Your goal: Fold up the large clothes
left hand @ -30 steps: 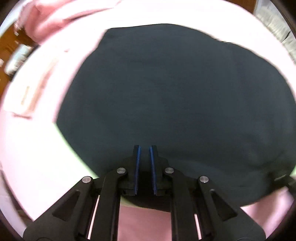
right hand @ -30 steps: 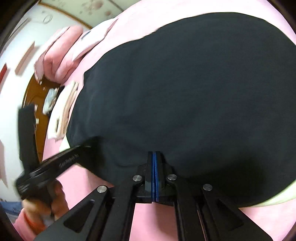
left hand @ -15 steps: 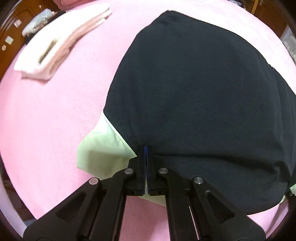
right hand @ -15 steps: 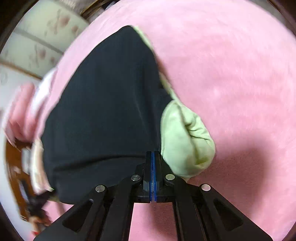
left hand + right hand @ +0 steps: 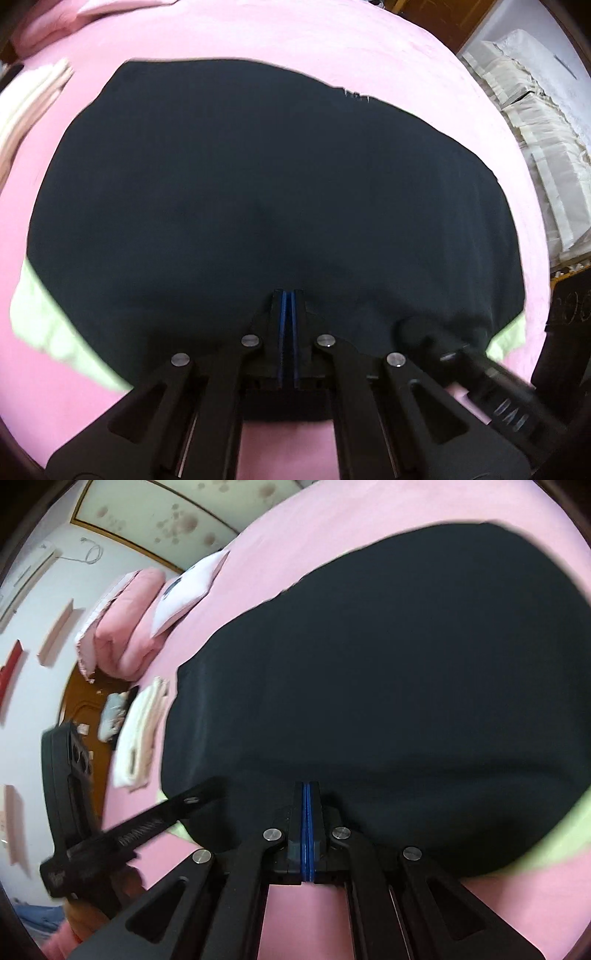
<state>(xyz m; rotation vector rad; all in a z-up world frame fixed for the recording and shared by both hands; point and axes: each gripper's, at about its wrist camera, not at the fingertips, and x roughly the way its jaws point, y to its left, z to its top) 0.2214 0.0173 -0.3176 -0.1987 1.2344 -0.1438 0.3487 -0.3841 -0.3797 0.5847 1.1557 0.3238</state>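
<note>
Both hand-held grippers, left (image 5: 287,295) and right (image 5: 306,786), pinched shut on near hem of dark navy garment (image 5: 258,192), spread across pink bed (image 5: 295,37). Risk: uneven pull, slipping hem, skewed fold.

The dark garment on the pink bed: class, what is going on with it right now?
A person is folding a dark navy garment with light green trim, spread on a pink bedspread. The left gripper and the right gripper are each shut on the garment's near edge, side by side. The fold is under way, not finished. A folded cream towel lies beside the garment.
</note>
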